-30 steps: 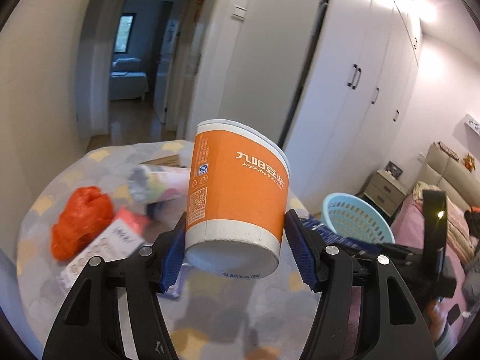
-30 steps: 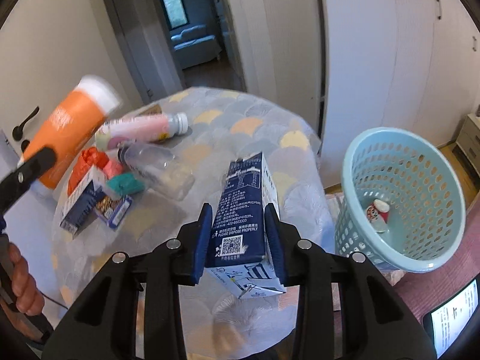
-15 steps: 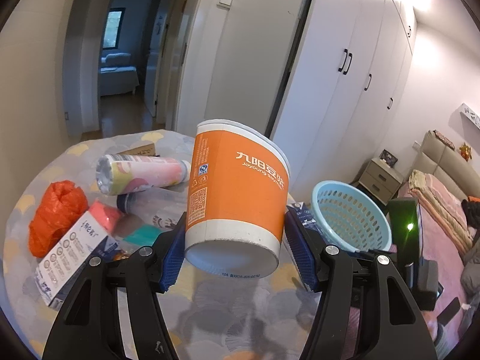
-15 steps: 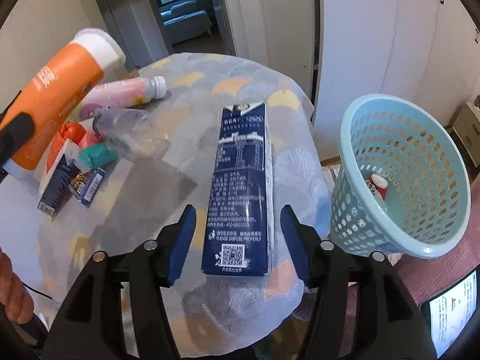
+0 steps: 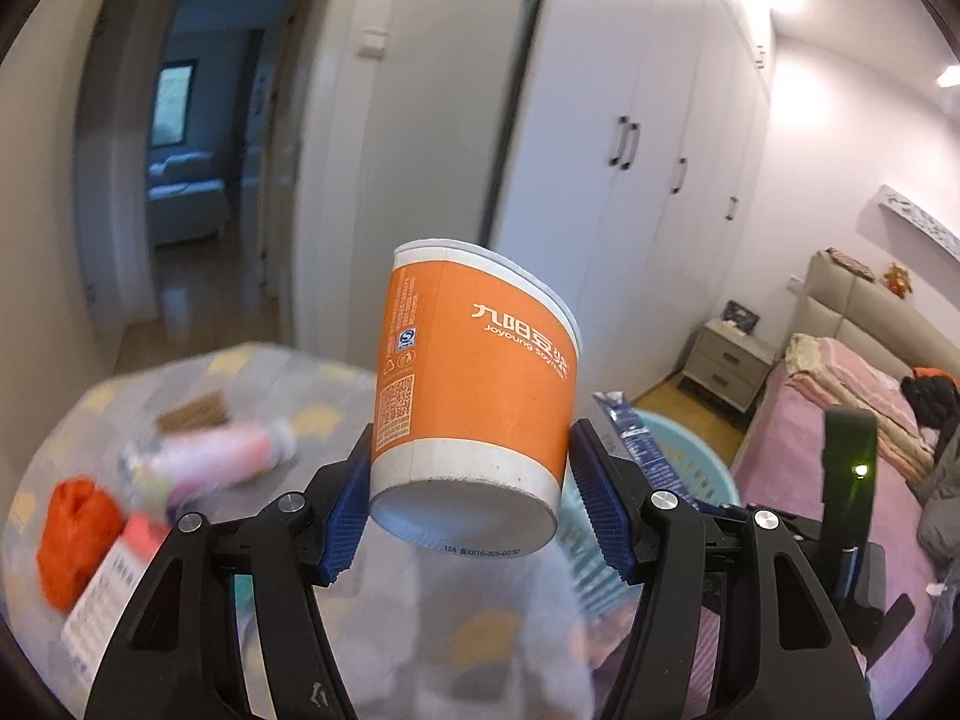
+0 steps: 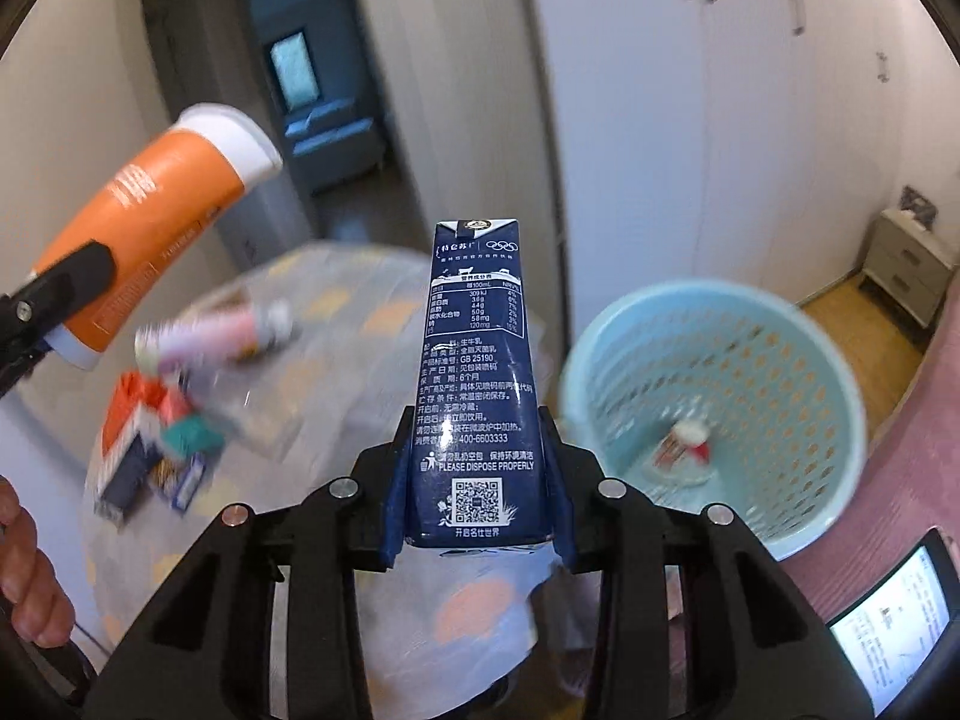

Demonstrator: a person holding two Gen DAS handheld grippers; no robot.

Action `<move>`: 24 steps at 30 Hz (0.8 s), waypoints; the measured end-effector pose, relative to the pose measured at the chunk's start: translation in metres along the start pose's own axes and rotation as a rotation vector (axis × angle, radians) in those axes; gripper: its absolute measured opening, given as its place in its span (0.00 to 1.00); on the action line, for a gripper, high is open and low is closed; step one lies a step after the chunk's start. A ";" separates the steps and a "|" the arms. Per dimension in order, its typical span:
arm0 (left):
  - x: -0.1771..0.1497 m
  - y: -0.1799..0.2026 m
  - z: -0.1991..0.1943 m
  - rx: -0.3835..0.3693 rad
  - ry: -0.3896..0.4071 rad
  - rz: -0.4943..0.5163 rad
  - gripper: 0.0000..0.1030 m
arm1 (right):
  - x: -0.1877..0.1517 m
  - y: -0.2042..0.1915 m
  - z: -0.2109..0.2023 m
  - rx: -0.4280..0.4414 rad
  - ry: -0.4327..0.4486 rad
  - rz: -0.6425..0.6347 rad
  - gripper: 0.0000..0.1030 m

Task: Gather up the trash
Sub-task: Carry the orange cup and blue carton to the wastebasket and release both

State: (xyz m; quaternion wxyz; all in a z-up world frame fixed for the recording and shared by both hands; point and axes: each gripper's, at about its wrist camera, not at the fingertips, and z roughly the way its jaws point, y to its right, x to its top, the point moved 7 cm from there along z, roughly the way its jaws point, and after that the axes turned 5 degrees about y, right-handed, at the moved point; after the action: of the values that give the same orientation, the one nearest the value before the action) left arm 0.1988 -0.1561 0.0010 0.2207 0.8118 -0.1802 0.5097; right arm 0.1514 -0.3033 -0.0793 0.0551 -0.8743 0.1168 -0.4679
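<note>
My left gripper [image 5: 474, 498] is shut on an orange paper cup [image 5: 474, 390] and holds it above the round table [image 5: 456, 642]; the cup also shows in the right wrist view [image 6: 144, 228]. My right gripper [image 6: 477, 480] is shut on a dark blue milk carton [image 6: 474, 390], lifted off the table with its top pointing away. A light blue basket [image 6: 744, 372] stands on the floor to the right of the table, with a small red and white item [image 6: 684, 444] inside. The carton's edge [image 5: 642, 450] and the basket [image 5: 696, 456] show behind the cup in the left wrist view.
On the table lie a pink bottle [image 6: 222, 330], a clear bottle [image 6: 240, 408], an orange bag [image 5: 72, 534], a white box [image 5: 102, 606] and small packets [image 6: 180, 462]. White wardrobes [image 5: 660, 150] stand behind. A bed [image 5: 852, 414] and a nightstand [image 5: 726, 366] are at the right.
My right gripper opened around the carton as it lay on the table, then shut on it again and lifted it. My left gripper kept the cup and moved up and right.
</note>
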 end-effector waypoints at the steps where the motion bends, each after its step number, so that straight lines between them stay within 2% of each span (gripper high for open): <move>1: 0.005 0.009 0.006 -0.012 0.006 0.011 0.59 | 0.007 0.009 -0.005 -0.015 0.022 0.013 0.33; 6: 0.012 0.052 0.042 -0.088 -0.010 0.036 0.59 | 0.037 0.064 -0.019 -0.113 0.107 0.089 0.33; 10: -0.008 0.074 0.085 -0.124 -0.074 0.013 0.59 | 0.039 0.108 -0.017 -0.199 0.126 0.168 0.33; 17: -0.074 0.101 0.162 -0.164 -0.242 -0.013 0.59 | 0.013 0.163 0.012 -0.302 0.055 0.276 0.33; 24: -0.110 0.117 0.194 -0.180 -0.336 0.027 0.58 | 0.001 0.183 0.031 -0.331 0.004 0.313 0.34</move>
State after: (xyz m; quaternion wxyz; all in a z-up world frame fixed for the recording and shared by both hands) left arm 0.2375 -0.3523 -0.1529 0.2525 0.8599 -0.2704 0.3517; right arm 0.1499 -0.4814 -0.1334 -0.0175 -0.8418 0.3263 -0.4296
